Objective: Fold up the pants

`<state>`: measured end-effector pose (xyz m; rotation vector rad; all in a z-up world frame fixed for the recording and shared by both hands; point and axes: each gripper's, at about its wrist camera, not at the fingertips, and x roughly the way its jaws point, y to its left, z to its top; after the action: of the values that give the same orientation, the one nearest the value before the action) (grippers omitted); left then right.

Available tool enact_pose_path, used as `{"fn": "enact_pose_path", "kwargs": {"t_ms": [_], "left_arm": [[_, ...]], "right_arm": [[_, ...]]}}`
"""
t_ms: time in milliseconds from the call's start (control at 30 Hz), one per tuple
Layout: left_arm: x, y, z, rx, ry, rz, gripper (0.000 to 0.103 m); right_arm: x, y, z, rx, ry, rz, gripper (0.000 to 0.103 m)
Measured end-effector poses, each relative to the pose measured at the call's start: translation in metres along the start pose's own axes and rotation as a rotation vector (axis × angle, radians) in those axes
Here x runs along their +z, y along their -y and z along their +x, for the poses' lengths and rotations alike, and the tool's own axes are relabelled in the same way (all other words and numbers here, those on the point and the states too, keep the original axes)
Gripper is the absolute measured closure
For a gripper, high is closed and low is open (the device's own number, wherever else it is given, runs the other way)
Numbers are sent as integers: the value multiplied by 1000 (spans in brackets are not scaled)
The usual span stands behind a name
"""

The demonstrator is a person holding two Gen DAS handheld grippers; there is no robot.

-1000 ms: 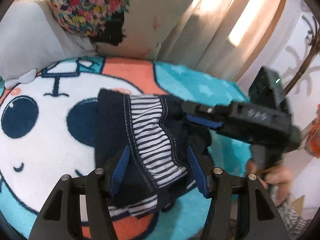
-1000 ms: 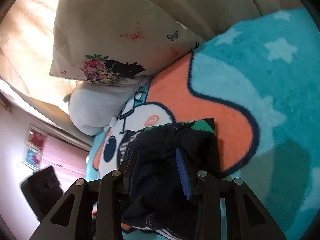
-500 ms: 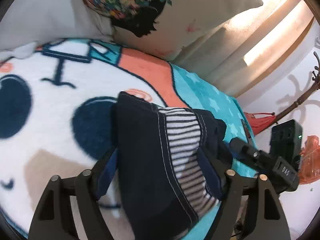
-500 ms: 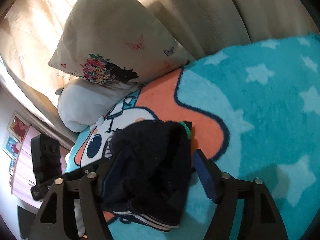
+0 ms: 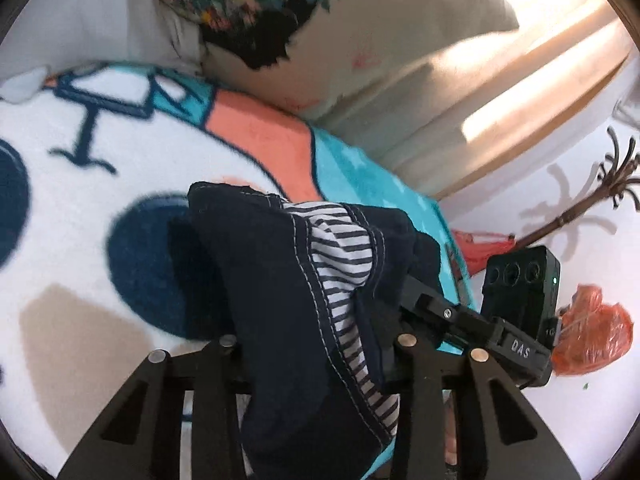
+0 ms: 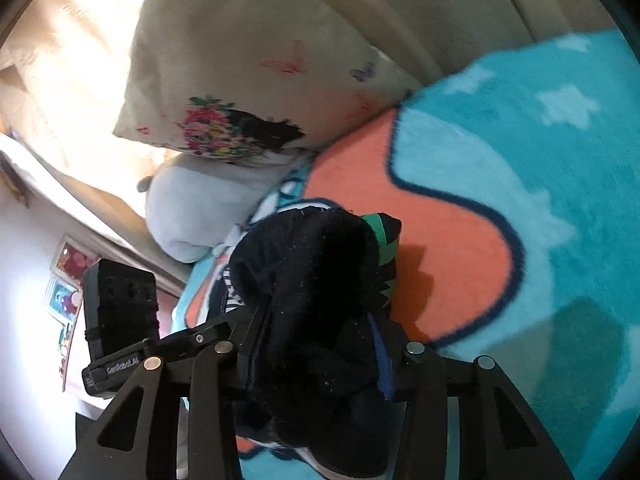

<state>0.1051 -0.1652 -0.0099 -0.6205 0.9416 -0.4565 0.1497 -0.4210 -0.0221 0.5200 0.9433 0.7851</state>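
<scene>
1. My left gripper [image 5: 316, 356] is closing, its jaws narrowing on the pants [image 5: 288, 280]; thick navy cloth with white stitching and a striped lining bunches between them, pads pressing in.
2. My right gripper [image 6: 316, 344] is closing too, pinching the fuzzy dark bundle of the same pants, a blue pad against the cloth.
3. The pants sit in a folded heap on the fleece blanket [image 6: 540, 200], which is soft, turquoise with pale stars, orange and white cartoon shapes.
4. Beyond that, a cream cushion [image 6: 240, 60] with a floral print leans over a smooth grey pillow [image 6: 200, 208].
5. Farthest back, beige curtains [image 5: 500, 60] hang in folds.
</scene>
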Motion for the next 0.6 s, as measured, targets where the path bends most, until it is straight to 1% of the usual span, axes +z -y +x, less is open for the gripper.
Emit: {"fn": "enact_pose_path", "kwargs": {"t_ms": [33,133,233,333,400,467,500,567,600], "left_arm": [[5,0,-7,10,24,3,66],[20,-3,-23,36,64,0,66],[33,-11,-32,88,89,-8,66],[38,-24,-31,160,94,-21,66],[38,-35,-22,211,79,-43,64],[38,-45,-17,242,72,-62,57],[38,-50,-18,245,71,-76,56],[38,-55,-23,223,71,-108,56],[39,-56,-30,213,80,-119,56]], "right_arm": [[2,-6,1,6,0,-13,57],[15,-28,9,20,2,-54,57],[25,-43,25,19,-3,-83,57],[32,-45,46,-1,-25,-86,57],[34,-42,58,-19,-39,-81,57],[35,-36,70,-47,-45,-77,53],[35,-33,75,-63,-45,-78,49],[35,-27,82,-105,-53,-73,38],[35,-25,82,-114,-57,-65,37]]}}
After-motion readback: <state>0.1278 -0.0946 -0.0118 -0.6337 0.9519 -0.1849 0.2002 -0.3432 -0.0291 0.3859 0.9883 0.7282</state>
